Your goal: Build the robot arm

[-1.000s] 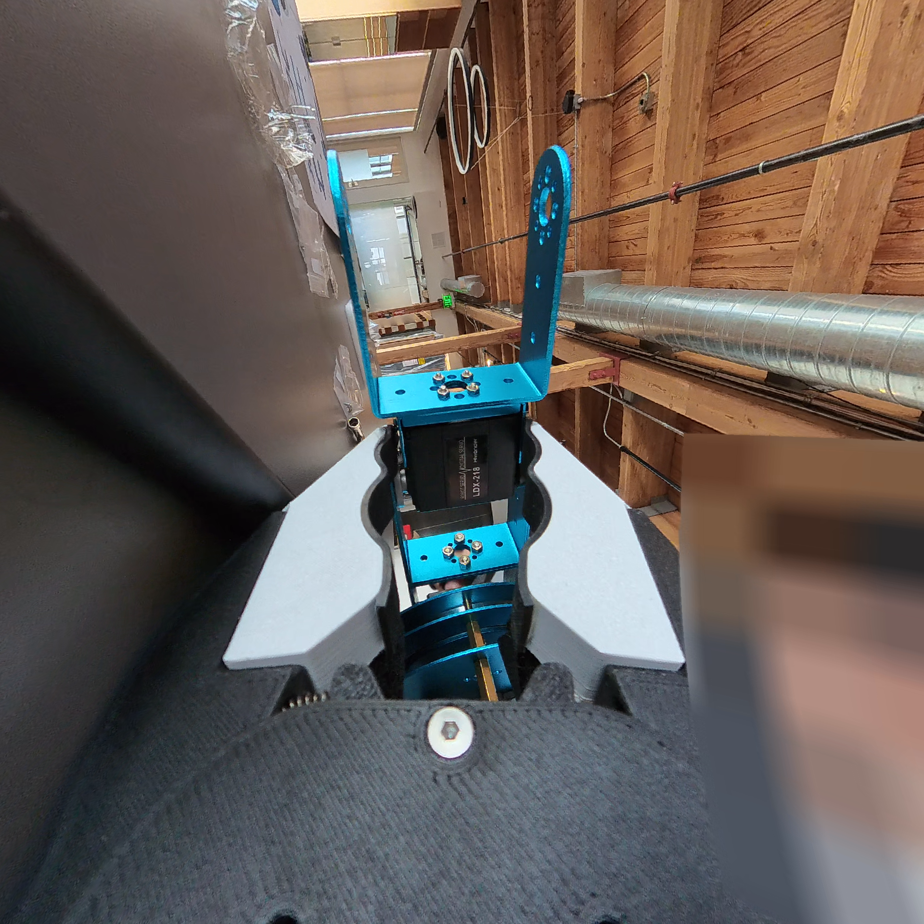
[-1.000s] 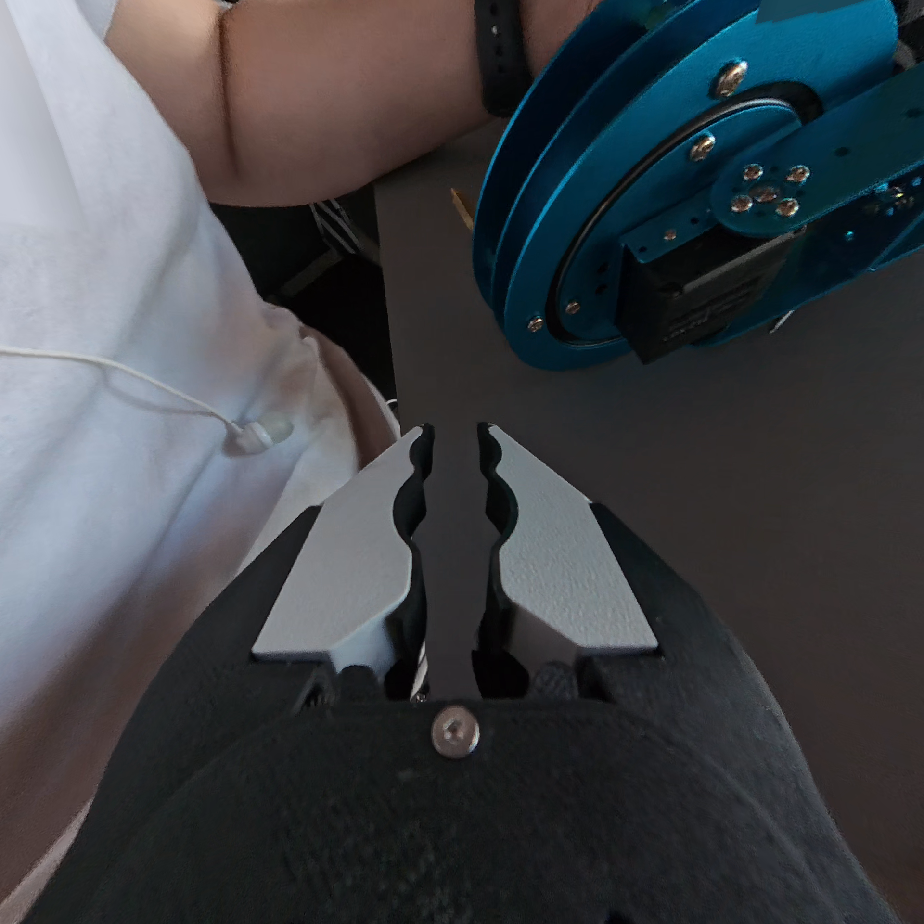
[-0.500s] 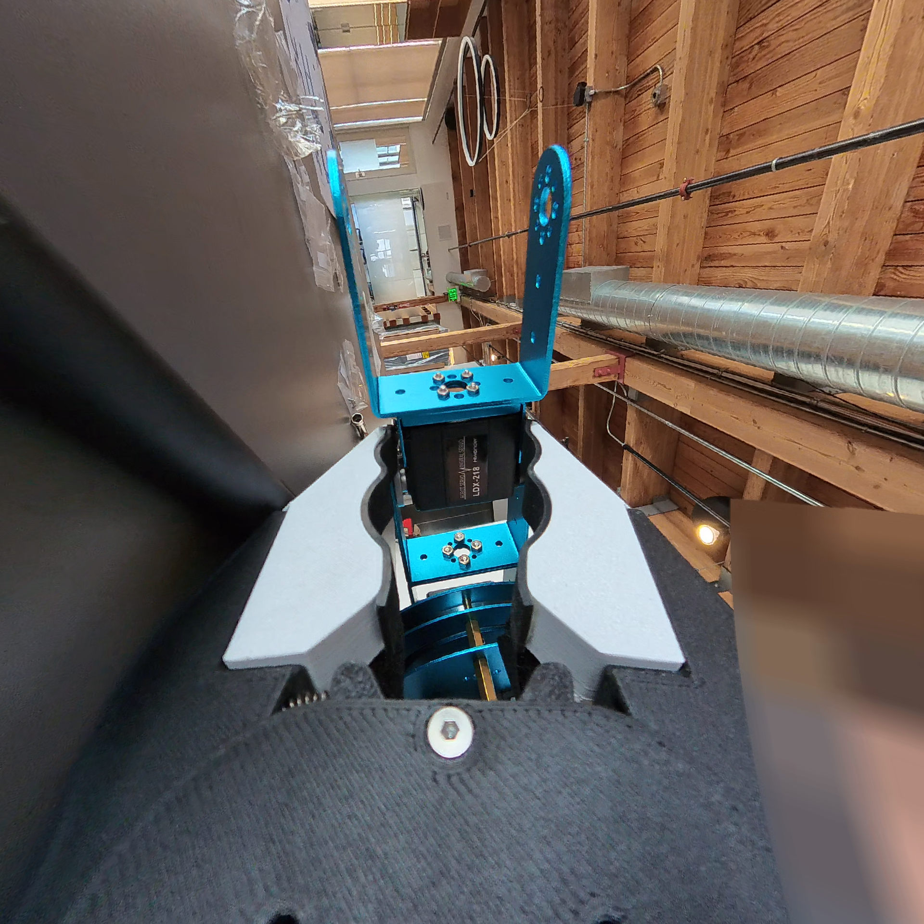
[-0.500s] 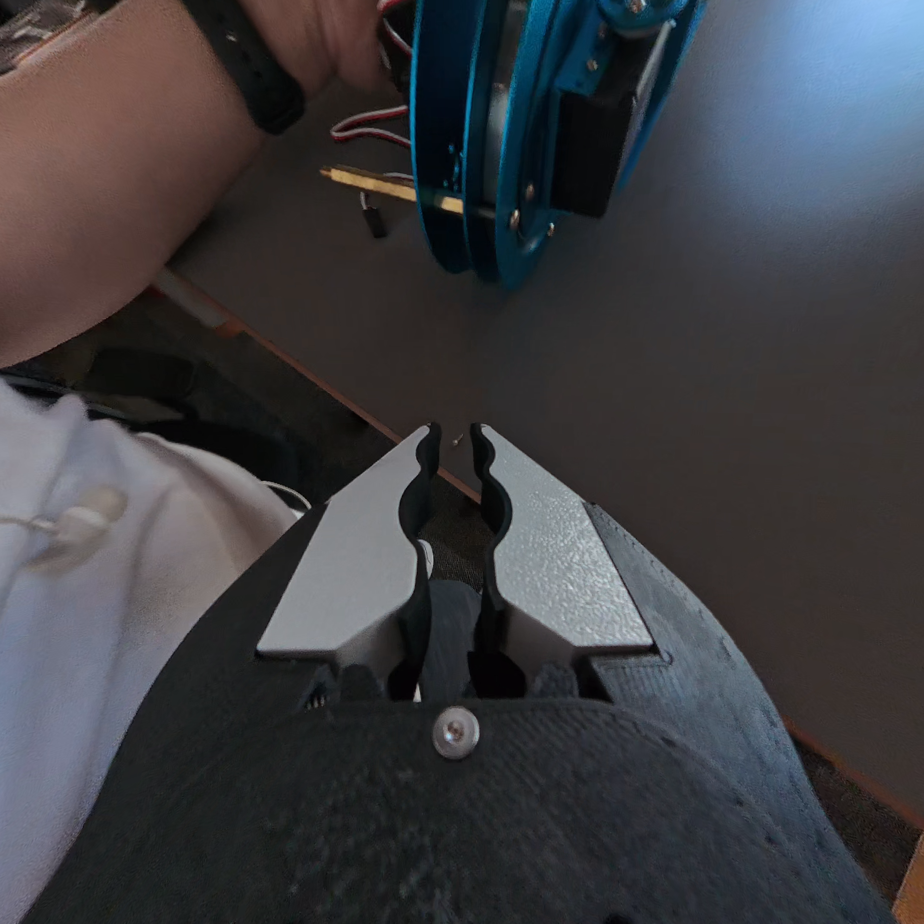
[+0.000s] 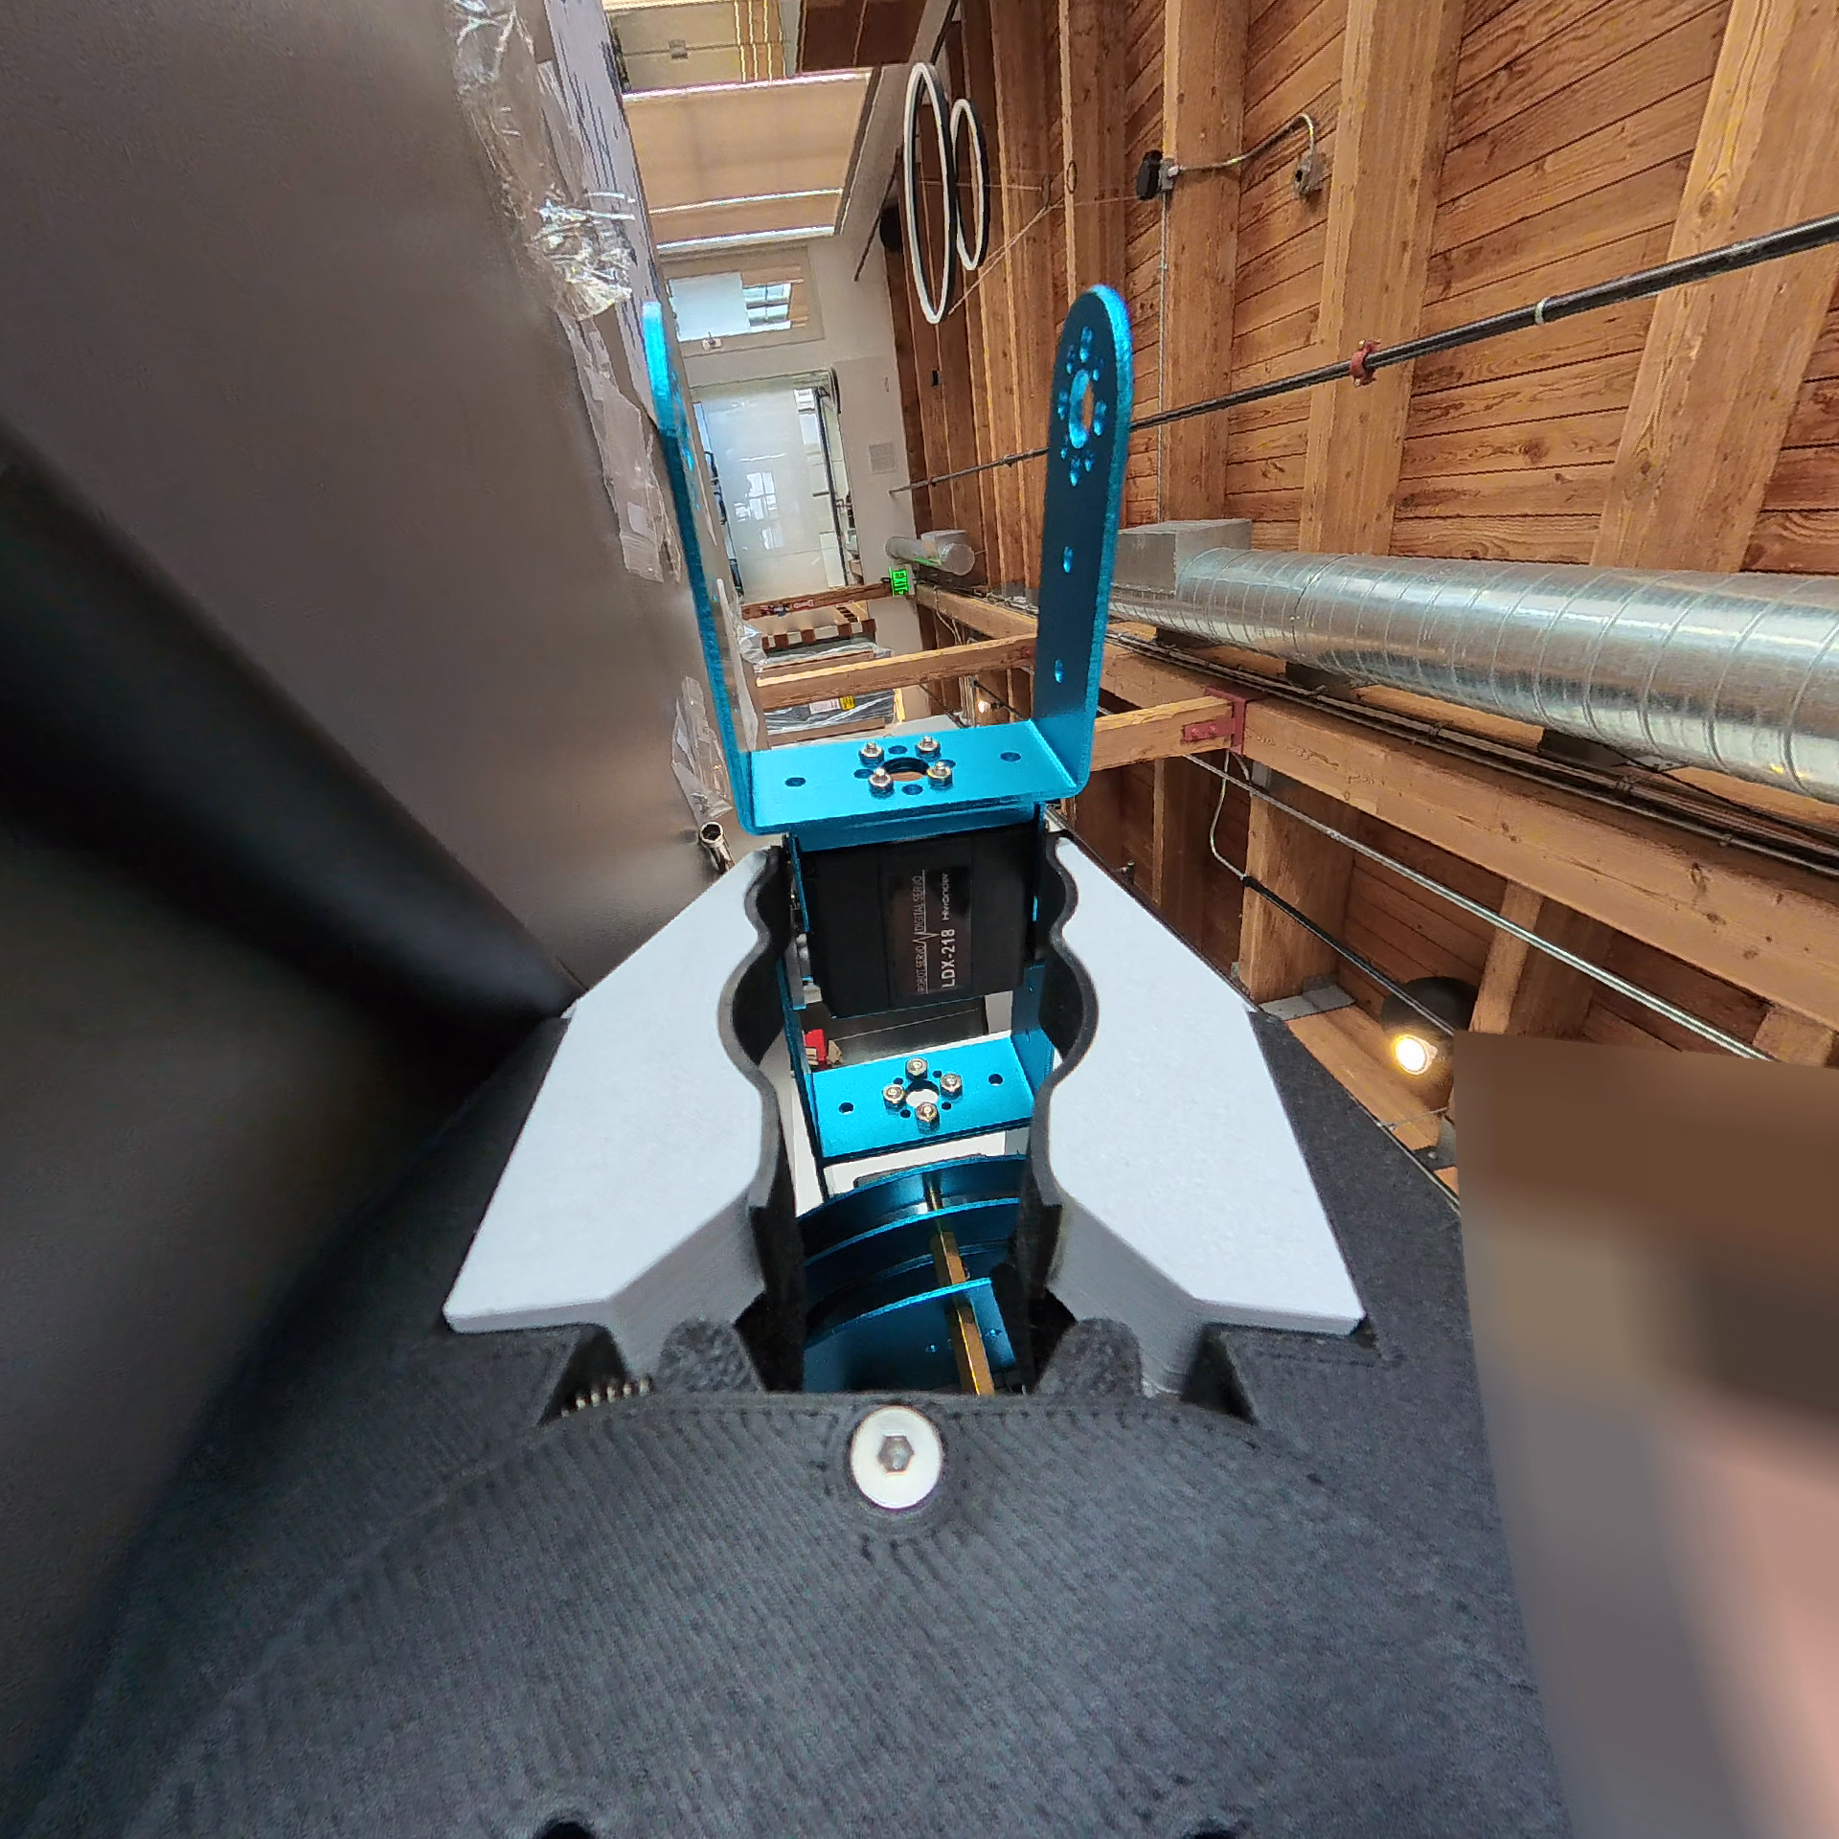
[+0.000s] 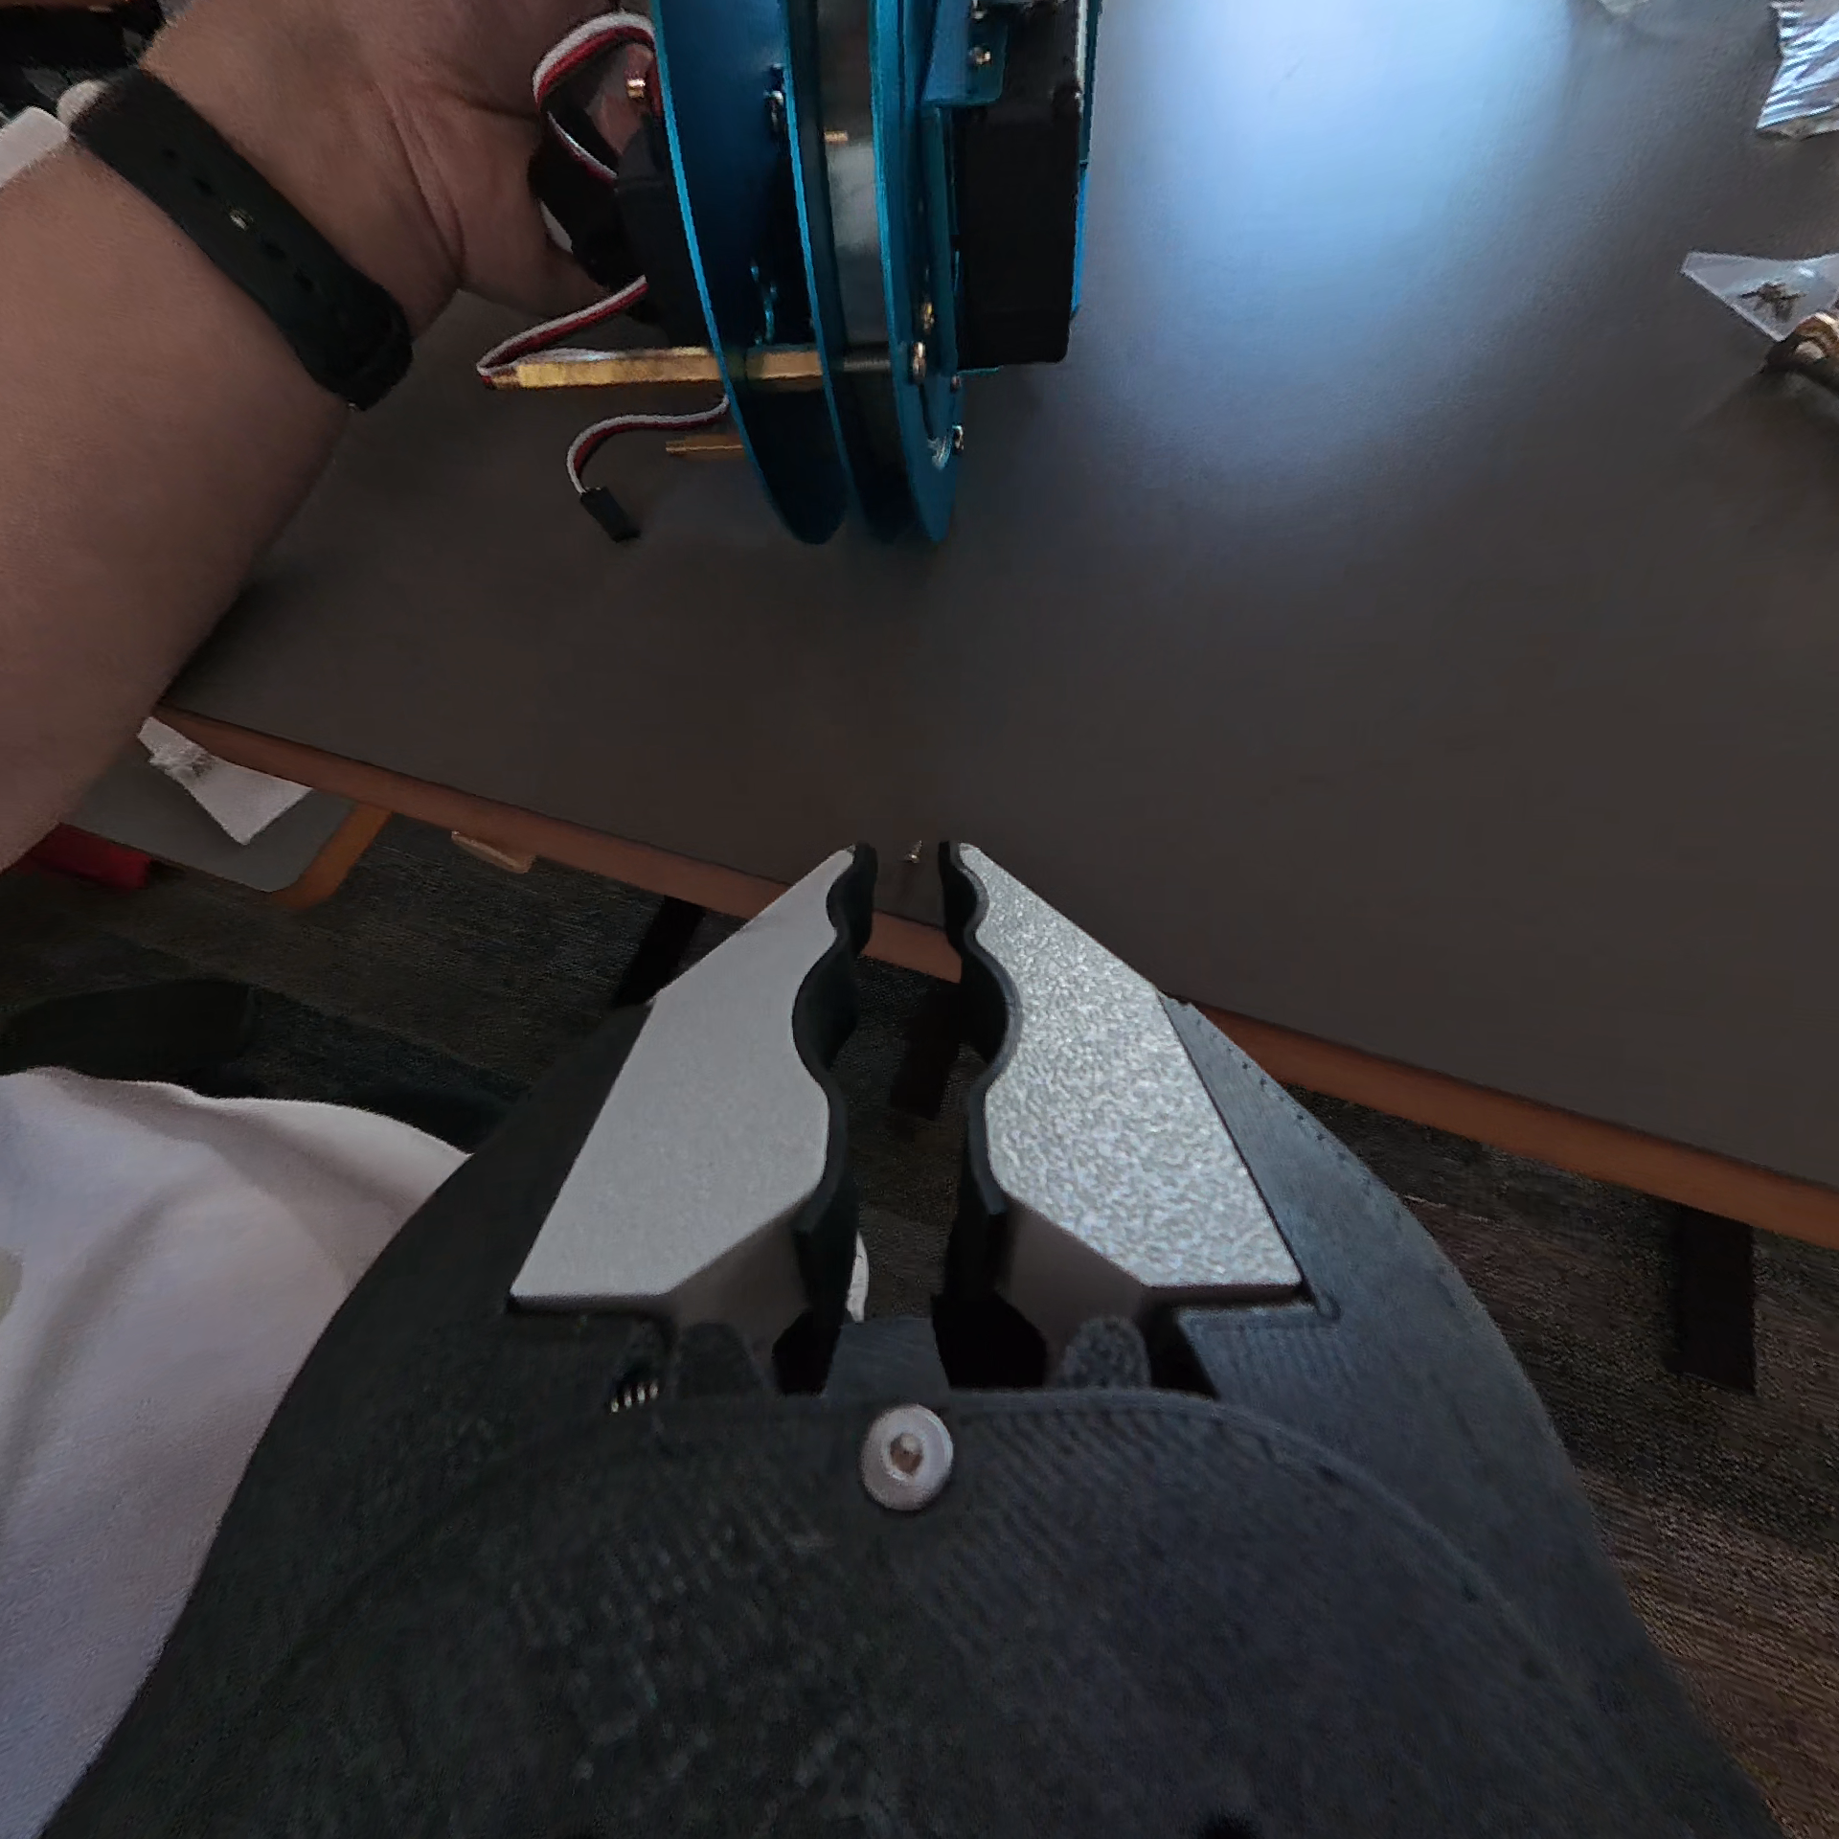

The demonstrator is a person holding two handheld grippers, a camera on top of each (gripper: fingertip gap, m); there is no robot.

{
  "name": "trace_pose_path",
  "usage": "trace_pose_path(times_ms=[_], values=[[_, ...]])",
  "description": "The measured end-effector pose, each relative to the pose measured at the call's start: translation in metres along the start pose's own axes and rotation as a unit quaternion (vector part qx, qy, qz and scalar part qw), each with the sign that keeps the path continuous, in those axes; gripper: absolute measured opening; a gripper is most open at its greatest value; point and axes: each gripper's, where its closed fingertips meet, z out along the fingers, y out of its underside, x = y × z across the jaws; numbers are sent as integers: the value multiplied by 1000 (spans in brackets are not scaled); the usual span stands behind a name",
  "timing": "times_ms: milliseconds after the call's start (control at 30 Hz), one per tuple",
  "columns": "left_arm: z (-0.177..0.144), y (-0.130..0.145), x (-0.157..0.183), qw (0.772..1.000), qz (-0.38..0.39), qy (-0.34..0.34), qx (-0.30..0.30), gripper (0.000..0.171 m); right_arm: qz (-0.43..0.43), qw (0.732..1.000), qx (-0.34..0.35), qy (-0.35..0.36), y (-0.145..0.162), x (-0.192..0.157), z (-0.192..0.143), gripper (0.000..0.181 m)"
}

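Observation:
My left gripper (image 5: pixel 911 856) is shut on a blue metal servo assembly. Its jaws clamp the frame around the black servo (image 5: pixel 916 935). A blue U-bracket (image 5: pixel 1080 498) sticks out past the fingertips, and stacked blue discs (image 5: pixel 886 1284) sit deep between the fingers. In the right wrist view the same assembly (image 6: pixel 896 299) hangs above the grey table (image 6: pixel 1294 697), beside a person's hand (image 6: pixel 398 149). Brass standoffs (image 6: pixel 617 370) and a servo wire (image 6: pixel 597 468) stick out of it. My right gripper (image 6: pixel 908 866) is empty, its jaws a narrow gap apart, at the table's near edge, below the assembly.
A tiny screw (image 6: pixel 911 849) lies on the table just past my right fingertips. Small plastic parts bags (image 6: pixel 1801 90) lie at the table's far right. The left wrist view shows the grey table top (image 5: pixel 299 398) side-on, wooden beams and a silver duct (image 5: pixel 1493 637).
My right gripper has pulled back from over the table to its near edge, so the blue assembly now shows edge-on and farther off. My left gripper holds the assembly as before.

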Motion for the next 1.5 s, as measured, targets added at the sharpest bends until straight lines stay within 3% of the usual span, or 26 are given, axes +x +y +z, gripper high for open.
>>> trace_pose_path(times_ms=[400,900,1267,1500], values=[[1,0,1,1000,-1,4,0,49,-35,998,13,43,0,5,2,10],[1,1,2,1000,-2,8,2,49,6,999,43,-7,-3,10,4,2],[1,1,2,1000,-3,9,1,49,-40,997,49,-40,-22,20,8,3],[1,1,2,1000,-3,9,4,49,-114,991,49,-55,-61,54,9,2]])
